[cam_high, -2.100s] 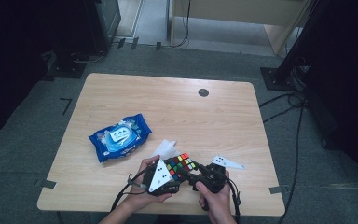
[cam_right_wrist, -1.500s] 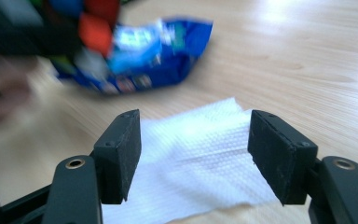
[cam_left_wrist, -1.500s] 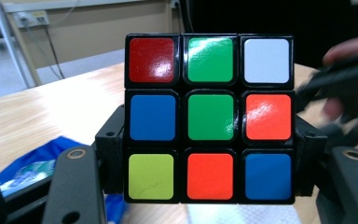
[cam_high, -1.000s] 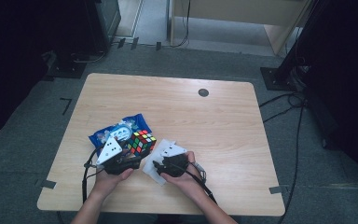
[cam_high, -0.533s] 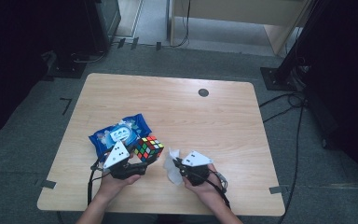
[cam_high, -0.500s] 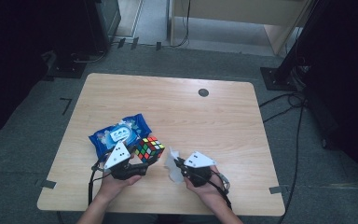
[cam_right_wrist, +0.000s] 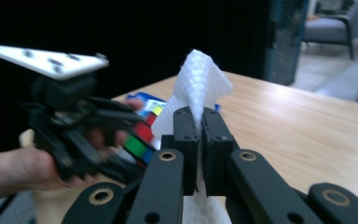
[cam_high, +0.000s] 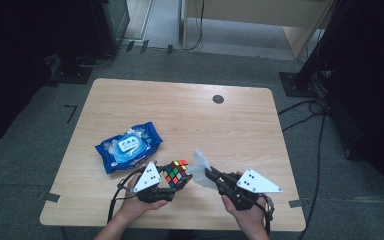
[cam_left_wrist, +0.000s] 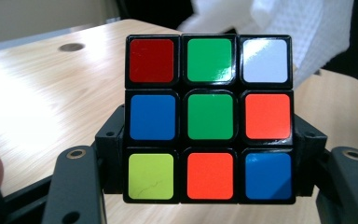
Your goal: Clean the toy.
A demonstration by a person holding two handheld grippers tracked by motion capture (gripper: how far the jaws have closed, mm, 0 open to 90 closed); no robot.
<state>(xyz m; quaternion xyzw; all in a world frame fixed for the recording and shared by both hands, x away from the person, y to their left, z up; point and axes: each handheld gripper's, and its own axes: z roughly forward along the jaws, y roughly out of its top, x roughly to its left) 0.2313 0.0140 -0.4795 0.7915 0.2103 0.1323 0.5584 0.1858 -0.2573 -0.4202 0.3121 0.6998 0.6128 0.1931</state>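
We count one puzzle cube (cam_high: pixel 176 173) near the front edge of the table, a little left of centre. We count one white wipe (cam_high: pixel 201 169), just right of the cube. We count one blue pack of wet wipes (cam_high: pixel 128 147), to the left and slightly farther back. We count one small dark round disc (cam_high: pixel 218 99) set in the tabletop at the far side, right of centre. We count two handheld grippers: the left gripper (cam_high: pixel 166 184) and the right gripper (cam_high: pixel 214 176), each with one pale three-cornered plate on top. We count one wooden table (cam_high: pixel 180 115) under it all.
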